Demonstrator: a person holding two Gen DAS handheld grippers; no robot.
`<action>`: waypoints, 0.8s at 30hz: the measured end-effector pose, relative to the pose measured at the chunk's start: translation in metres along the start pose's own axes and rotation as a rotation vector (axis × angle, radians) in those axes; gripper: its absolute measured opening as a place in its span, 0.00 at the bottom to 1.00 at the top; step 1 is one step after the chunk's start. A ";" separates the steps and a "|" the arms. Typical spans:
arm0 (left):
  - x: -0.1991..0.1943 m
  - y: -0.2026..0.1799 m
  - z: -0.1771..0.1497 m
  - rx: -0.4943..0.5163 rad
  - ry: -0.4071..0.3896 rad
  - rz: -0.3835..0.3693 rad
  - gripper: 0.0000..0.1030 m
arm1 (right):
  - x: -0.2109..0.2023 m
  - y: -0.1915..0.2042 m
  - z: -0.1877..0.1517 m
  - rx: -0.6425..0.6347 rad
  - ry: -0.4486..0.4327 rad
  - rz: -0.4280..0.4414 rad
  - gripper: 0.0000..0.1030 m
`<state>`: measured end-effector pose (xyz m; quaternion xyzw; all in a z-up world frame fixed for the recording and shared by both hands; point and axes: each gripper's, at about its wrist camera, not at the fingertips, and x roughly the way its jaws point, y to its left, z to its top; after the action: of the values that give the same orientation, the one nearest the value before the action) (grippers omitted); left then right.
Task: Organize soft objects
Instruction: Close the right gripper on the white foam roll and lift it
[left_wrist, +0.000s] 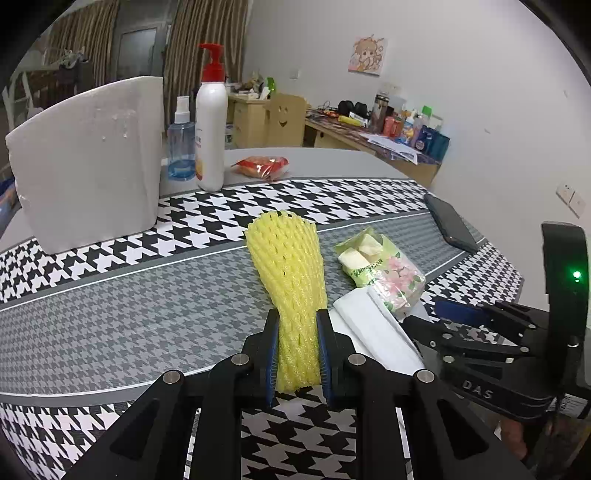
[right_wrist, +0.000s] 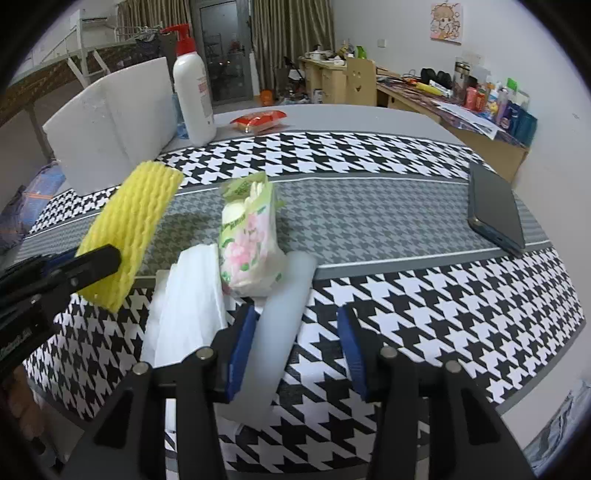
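in the left wrist view the left gripper (left_wrist: 298, 350) is clenched on the lower end of a yellow foam net sleeve (left_wrist: 290, 280), which stands up from between the blue pads and flares wider toward its top, lifted off the houndstooth cloth (left_wrist: 122, 317). just right of it lie a green flowered packet (left_wrist: 384, 271) and, touching it below, some folded white sheets (left_wrist: 373, 325); the right gripper (left_wrist: 465, 314) shows at the right edge. farther back stand a white foam block (left_wrist: 88, 162), a blue spray bottle (left_wrist: 181, 147) and a white pump bottle (left_wrist: 211, 122), with a red snack bag (left_wrist: 263, 166) beyond and a dark phone (left_wrist: 450, 223) to the right. in the right wrist view the right gripper (right_wrist: 295, 347) has its jaws spread apart, a translucent white strip (right_wrist: 280, 332) lying between them against the left pad without being pinched. the sleeve (right_wrist: 129, 229) hangs tilted at left, above the cloth, beside the packet (right_wrist: 251, 236) and sheets (right_wrist: 184, 314).
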<state>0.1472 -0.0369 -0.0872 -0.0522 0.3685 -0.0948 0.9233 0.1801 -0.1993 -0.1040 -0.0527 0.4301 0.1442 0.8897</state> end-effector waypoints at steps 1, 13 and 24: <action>-0.001 0.001 -0.001 0.000 -0.001 -0.002 0.19 | 0.000 0.001 0.000 0.001 0.003 -0.007 0.50; -0.009 0.006 -0.003 -0.005 -0.012 -0.016 0.19 | -0.003 0.003 -0.002 0.060 0.016 0.001 0.50; -0.012 0.011 -0.005 -0.014 -0.015 -0.018 0.19 | -0.005 0.015 -0.006 0.046 0.014 -0.054 0.28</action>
<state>0.1365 -0.0240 -0.0845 -0.0626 0.3617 -0.1001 0.9248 0.1685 -0.1876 -0.1032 -0.0447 0.4377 0.1097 0.8913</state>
